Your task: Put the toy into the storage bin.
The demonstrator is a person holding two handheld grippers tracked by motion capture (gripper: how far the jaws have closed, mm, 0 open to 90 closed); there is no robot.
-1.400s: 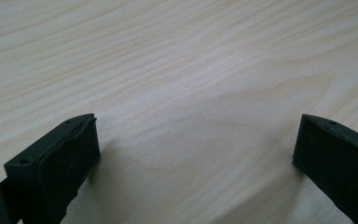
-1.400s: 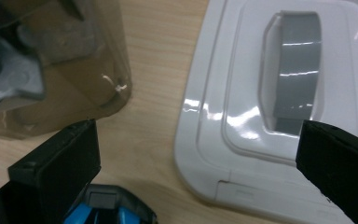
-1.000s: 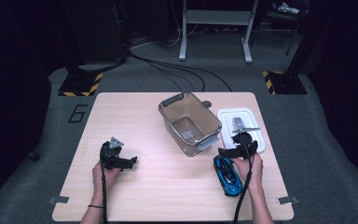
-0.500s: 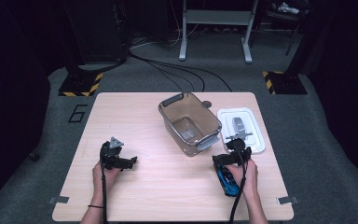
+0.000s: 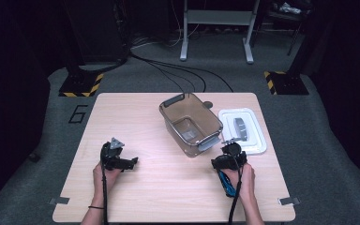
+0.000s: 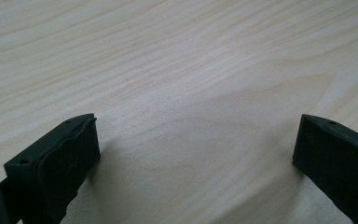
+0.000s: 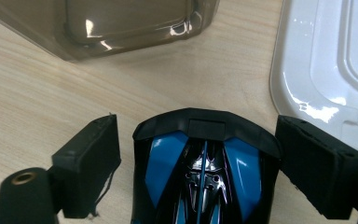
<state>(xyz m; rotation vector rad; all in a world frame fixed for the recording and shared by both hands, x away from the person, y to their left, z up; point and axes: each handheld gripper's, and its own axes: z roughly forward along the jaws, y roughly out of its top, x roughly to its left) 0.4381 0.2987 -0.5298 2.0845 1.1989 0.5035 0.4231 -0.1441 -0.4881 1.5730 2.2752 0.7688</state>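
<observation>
Right gripper (image 7: 198, 154) straddling a blue-and-black toy car (image 7: 205, 172) on the wooden table (image 5: 168, 187).
Jaws open, not yet clamping; transparent brown plastic bin (image 5: 191, 123) waiting empty; left gripper (image 6: 191, 154) idling open.

The high view looked forward and down over the whole counter (image 5: 168, 140). Each gripper view sat close above it; the right one shared the clear bin (image 7: 121, 23) and white lid (image 7: 335, 56).

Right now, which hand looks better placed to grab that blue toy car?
The right. The right gripper already has its open jaws either side of the blue toy car, near the clear bin. The left gripper sits open over bare table, far off.
</observation>
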